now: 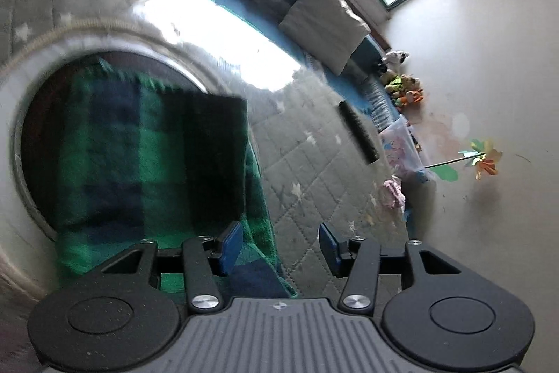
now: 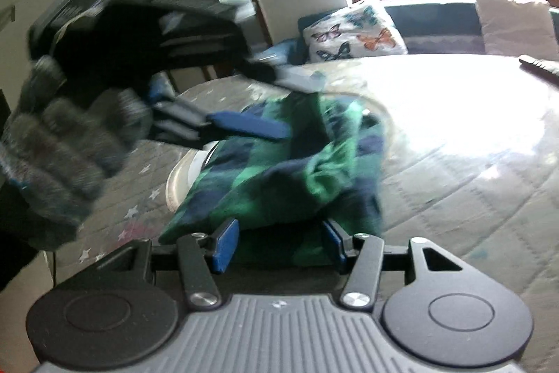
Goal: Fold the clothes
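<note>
Green-and-navy plaid cloth [image 2: 279, 170] is bunched between the right gripper [image 2: 279, 243] pads — whether pinched cannot be told. Left gripper [image 1: 279, 250] jaws stand apart, empty, cloth edge below. A fold is judged underway; a fresh grip is called for next.

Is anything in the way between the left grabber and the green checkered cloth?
No, nothing visible is. The left gripper has its jaws apart right over the edge of the green checkered cloth, with only the quilted bed cover beside it. The dark tube lies farther off.
</note>
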Tool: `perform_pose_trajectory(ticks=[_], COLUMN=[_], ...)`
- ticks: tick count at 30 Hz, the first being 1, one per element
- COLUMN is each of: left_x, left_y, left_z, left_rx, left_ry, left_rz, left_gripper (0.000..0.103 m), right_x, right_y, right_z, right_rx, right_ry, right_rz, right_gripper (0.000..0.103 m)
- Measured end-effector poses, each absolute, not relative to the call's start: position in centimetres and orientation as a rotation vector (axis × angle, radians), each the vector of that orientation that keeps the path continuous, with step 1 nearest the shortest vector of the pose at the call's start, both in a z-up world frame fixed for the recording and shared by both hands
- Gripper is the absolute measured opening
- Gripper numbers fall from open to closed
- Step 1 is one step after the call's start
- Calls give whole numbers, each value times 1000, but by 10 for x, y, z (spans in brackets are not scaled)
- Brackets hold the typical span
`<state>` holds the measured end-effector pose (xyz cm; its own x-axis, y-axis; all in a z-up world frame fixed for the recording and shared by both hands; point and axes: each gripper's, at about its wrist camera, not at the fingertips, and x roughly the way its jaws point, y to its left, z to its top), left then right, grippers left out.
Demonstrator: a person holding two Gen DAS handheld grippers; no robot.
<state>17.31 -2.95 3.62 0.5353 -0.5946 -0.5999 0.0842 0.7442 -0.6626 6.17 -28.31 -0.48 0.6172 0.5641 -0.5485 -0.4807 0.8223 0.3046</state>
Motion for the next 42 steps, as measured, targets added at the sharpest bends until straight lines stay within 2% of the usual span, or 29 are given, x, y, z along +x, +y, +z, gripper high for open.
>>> perform_pose_trajectory(ticks=[7,10,14,23,26,27,28,35,42], left_x=[159,159,164,178,182,182,182,174,162], left_y=[22,46,60,50,48,47,47,31,-10], left_z=[48,38,21,3,4,4,5,17,15], left_rx=[-513,-504,-490,-414,-395,-388,-383,-308,-153], left_ry=[810,805,817,813,810,806,803,754,733], left_rz=[-315,-246,-221,-233,-232,-230,-230,-277,-369], left_gripper=[50,40,31,31,31,31,31,31,31], right_x=[76,96,123,184,192,192,192,164,179], right_y=[-304,-299,-292,-270,-264,-262,-261,-262,-275], right_z=[24,26,22,1,-5,-6,-7,14,-11], right_rx=[123,129,150,168,178,180,181,133,200], right_ry=[601,608,643,747,767,767,766,643,717], right_rz=[529,534,538,533,553,559,563,522,478], right_gripper=[52,52,52,51,35,22,5,3,3])
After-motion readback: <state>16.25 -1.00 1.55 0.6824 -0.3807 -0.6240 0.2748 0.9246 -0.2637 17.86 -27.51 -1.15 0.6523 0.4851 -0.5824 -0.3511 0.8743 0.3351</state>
